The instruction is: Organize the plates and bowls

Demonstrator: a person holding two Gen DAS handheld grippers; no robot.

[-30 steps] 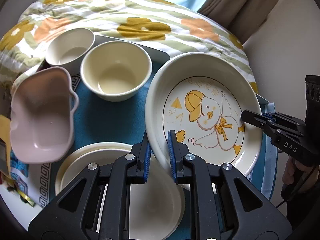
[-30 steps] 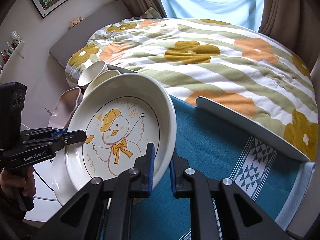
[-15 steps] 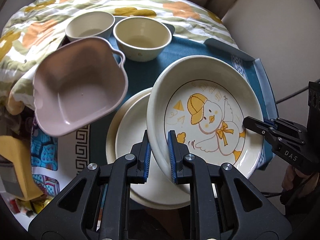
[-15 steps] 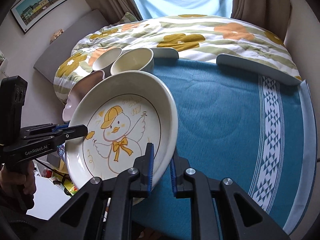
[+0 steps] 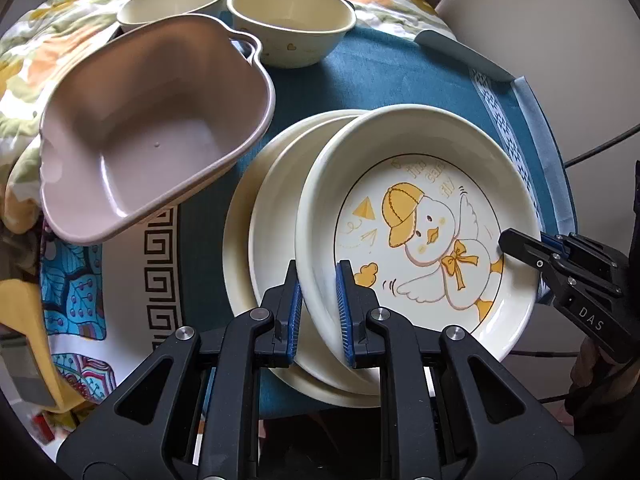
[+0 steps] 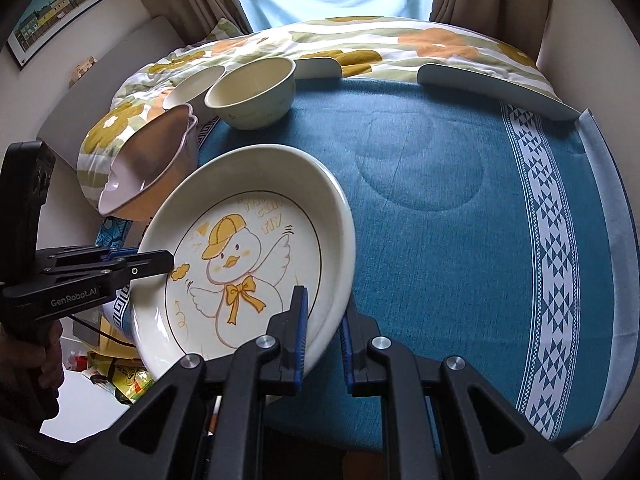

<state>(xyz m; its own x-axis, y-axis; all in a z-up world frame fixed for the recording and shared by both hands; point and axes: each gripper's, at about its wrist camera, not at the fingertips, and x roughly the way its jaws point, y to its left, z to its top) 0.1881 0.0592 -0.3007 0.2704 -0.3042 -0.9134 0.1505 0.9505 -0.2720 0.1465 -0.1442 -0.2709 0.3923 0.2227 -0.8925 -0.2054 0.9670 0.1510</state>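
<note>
Left wrist: left gripper [image 5: 318, 312] pinching duck plate [image 5: 420, 236] rim, tilted over plain plates [image 5: 260, 216], lower edge hidden. Pink bowl [image 5: 152, 128], two cream bowls [image 5: 290, 20] empty.

Right wrist: right gripper [image 6: 323, 332] clamped on opposite rim; far bowl [image 6: 192, 86] half hidden.
</note>
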